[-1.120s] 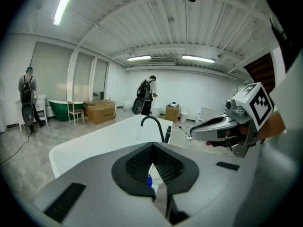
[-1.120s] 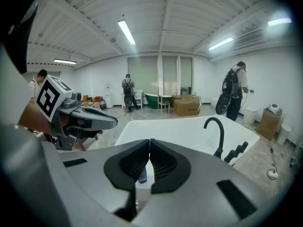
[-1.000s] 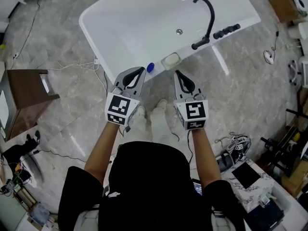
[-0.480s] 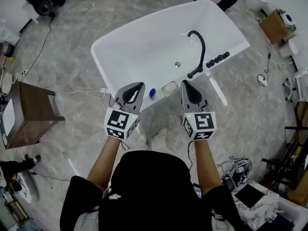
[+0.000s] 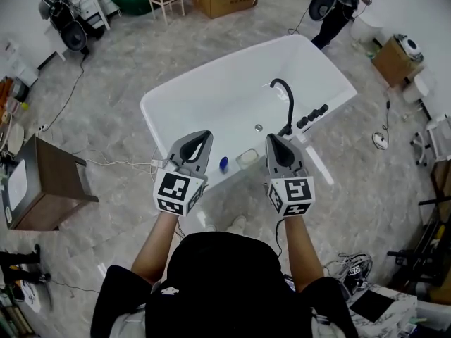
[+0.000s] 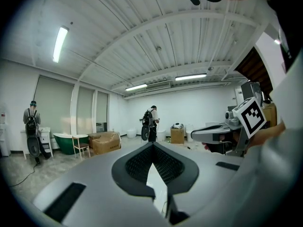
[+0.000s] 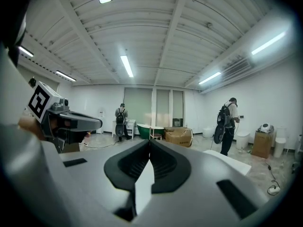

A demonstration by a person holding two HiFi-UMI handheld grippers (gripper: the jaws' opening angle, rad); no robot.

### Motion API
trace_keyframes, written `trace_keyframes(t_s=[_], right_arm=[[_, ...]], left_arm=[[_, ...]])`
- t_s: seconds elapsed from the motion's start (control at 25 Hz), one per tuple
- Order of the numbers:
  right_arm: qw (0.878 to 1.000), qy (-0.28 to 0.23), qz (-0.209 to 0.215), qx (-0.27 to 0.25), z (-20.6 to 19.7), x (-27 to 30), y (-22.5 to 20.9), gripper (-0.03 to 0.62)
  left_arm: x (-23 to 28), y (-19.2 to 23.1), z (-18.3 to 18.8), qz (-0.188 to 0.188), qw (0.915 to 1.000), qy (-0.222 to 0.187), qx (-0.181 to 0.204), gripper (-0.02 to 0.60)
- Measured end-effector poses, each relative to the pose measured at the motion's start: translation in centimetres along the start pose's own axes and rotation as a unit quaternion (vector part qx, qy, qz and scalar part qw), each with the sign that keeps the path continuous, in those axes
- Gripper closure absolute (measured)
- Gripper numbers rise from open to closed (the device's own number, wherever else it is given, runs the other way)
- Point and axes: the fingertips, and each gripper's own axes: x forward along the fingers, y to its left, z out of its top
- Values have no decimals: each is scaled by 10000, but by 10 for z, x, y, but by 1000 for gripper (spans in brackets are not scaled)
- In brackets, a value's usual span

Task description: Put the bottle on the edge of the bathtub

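Change from the earlier frames: both claws are raised, the bathtub point(image 5: 156, 107) sits smaller beneath them, and the bottle is unmoved.

- Left claw point(image 5: 204, 135): jaws pressed together, nothing between them. It points near level on an outstretched forearm, at 8 o'clock of the bottle.
- Bottle point(image 5: 223, 164): small, blue-topped, seen from above. It stands on the bathtub's near rim between the claws and apart from both. A white dish point(image 5: 247, 158) is just beside it at 2 o'clock.
- Right claw point(image 5: 272, 139): jaws together, empty, near level, at 2 o'clock of the bottle.
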Motion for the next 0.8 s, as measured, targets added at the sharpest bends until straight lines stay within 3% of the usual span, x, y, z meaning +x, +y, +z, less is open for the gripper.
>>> trace_keyframes(t_s=[0.28,0.8], right_arm=[[9998,-161,-14,-90,21,-5,6,572],[9994,-293,-84,-134,33,-7,12,572]], left_arm=[[-5,-2,21,-48,9997,-243,-92,568],[-10,-8,34,-75,9995,-320,-29,568]])
